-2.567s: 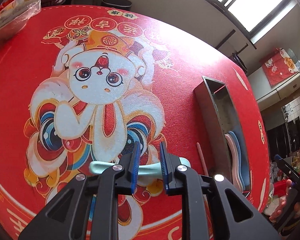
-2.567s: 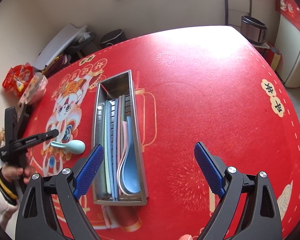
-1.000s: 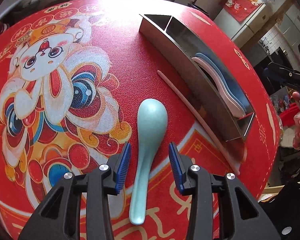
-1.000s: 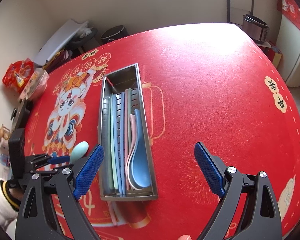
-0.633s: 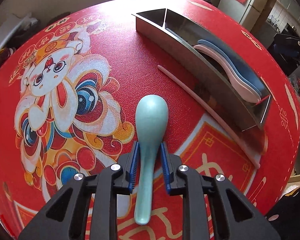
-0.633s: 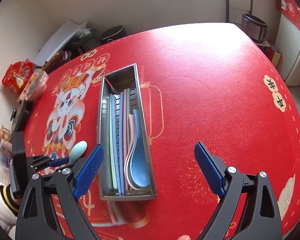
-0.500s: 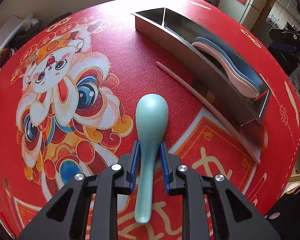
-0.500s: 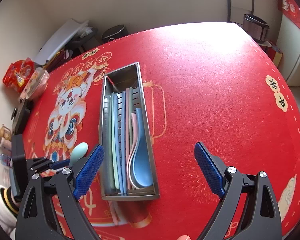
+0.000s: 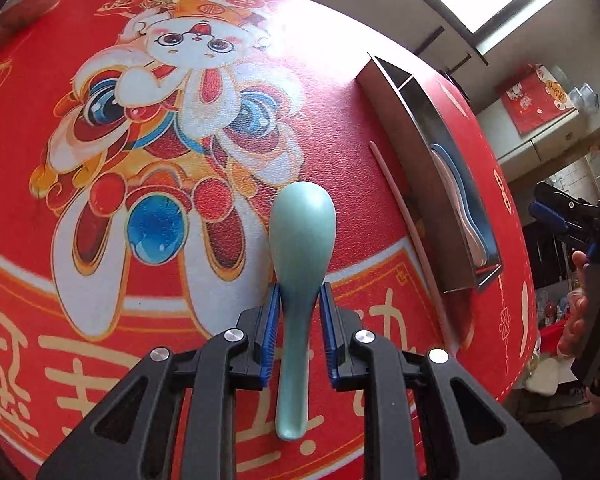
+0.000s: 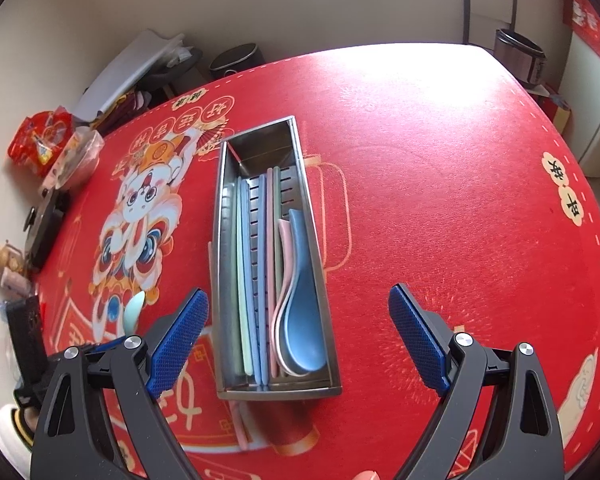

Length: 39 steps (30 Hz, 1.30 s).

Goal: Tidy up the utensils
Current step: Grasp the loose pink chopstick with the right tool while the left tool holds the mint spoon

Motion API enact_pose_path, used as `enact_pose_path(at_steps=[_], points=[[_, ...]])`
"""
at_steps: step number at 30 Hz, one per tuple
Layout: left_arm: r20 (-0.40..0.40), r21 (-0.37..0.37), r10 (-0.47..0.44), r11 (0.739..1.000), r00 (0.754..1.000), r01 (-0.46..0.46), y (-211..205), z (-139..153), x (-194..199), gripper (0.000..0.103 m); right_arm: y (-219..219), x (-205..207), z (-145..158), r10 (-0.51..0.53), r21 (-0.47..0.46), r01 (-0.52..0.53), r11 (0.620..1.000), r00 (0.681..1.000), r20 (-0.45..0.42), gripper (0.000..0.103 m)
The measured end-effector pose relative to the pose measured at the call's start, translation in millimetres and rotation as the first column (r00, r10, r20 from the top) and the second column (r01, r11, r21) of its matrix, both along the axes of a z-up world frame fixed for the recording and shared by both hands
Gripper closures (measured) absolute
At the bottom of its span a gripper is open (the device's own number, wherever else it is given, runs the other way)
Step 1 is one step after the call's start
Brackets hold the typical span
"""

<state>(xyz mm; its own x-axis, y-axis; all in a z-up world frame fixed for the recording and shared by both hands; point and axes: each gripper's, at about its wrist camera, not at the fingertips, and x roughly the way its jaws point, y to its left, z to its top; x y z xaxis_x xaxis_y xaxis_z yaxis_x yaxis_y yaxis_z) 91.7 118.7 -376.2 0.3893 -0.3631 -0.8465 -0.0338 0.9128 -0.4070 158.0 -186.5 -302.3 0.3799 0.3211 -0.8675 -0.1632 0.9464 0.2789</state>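
Your left gripper (image 9: 299,300) clamps teal ceramic spoon (image 9: 301,240) at neck; your right gripper (image 10: 298,336) spread wide above steel utensil tray (image 10: 224,216); tablecloth (image 10: 440,160) characters unreadable.

- Your left gripper (image 9: 299,308) has black arms and blue ribbed pads; the spoon (image 9: 300,240) between them is a plain pale teal.
- Your right gripper (image 10: 300,344) shows the same black frame and blue textured pads (image 10: 416,336).
- The tablecloth (image 10: 440,200) under you is bright red, printed with a white cartoon lion-dance figure (image 9: 180,92) in orange, blue and gold, plus cream Chinese characters and gold outlines.
- The tray (image 10: 316,248) is bare silver metal.
- Inside it you see a blue spoon (image 10: 302,312), a pink spoon (image 10: 283,264), and pastel green, blue and pink chopsticks.
- A pink chopstick (image 9: 404,224) lies just beside the tray.
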Motion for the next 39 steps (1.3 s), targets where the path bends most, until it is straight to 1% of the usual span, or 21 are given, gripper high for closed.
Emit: enact_pose_path(at_steps=[6, 11, 16, 18, 20, 21, 23, 25, 26, 29, 33, 39], points=[[0.044, 0.029, 0.013, 0.999, 0.999, -0.014, 6, 13, -10, 0.084, 20, -6, 1, 0.059, -0.006, -0.059, 0.998, 0.998, 0.001, 0.015], [0.073, 0.021, -0.002, 1.000, 0.997, 0.000, 10, 19, -16, 0.084, 36, -18, -1, 0.101, 0.017, -0.101, 0.995, 0.995, -0.003, 0.015], [0.088, -0.002, -0.010, 1.000, 0.996, 0.010, 19, 19, -24, 0.084, 68, -27, -3, 0.215, 0.011, -0.215, 0.976, 0.976, -0.019, 0.015], [0.092, -0.001, -0.014, 1.000, 0.996, 0.015, 23, 18, -28, 0.084, 82, -33, -8, 0.255, -0.007, -0.255, 0.967, 0.966, -0.040, 0.036], [0.092, -0.004, -0.017, 1.000, 0.996, 0.017, 28, 16, -30, 0.084, 90, -39, -16, 0.254, -0.014, -0.256, 0.967, 0.964, -0.082, 0.039], [0.092, -0.008, -0.019, 1.000, 0.996, 0.020, 30, 15, -32, 0.084, 93, -44, -19, 0.258, -0.007, -0.260, 0.966, 0.961, -0.097, 0.045], [0.091, -0.010, -0.030, 0.999, 0.995, 0.031, 33, 13, -35, 0.084, 99, -55, -22, 0.266, -0.026, -0.270, 0.962, 0.958, -0.107, 0.054], [0.086, -0.008, -0.044, 0.999, 0.995, 0.045, 35, 10, -36, 0.084, 101, -63, -25, 0.256, -0.016, -0.259, 0.966, 0.960, -0.115, 0.060], [0.084, -0.006, -0.053, 0.999, 0.995, 0.054, 36, 9, -37, 0.084, 100, -67, -26, 0.247, -0.012, -0.250, 0.968, 0.961, -0.120, 0.065], [0.081, 0.002, -0.085, 0.996, 0.993, 0.085, 37, 7, -38, 0.084, 96, -76, -33, 0.201, -0.023, -0.206, 0.978, 0.971, -0.133, 0.071], [0.080, 0.030, -0.143, 0.990, 0.987, 0.141, 33, 5, -36, 0.084, 88, -82, -46, 0.135, -0.049, -0.145, 0.988, 0.977, -0.162, 0.078], [0.072, 0.060, -0.188, 0.981, 0.980, 0.184, 28, 0, -33, 0.084, 85, -89, -64, 0.069, -0.131, -0.089, 0.987, 0.986, -0.153, 0.081]])
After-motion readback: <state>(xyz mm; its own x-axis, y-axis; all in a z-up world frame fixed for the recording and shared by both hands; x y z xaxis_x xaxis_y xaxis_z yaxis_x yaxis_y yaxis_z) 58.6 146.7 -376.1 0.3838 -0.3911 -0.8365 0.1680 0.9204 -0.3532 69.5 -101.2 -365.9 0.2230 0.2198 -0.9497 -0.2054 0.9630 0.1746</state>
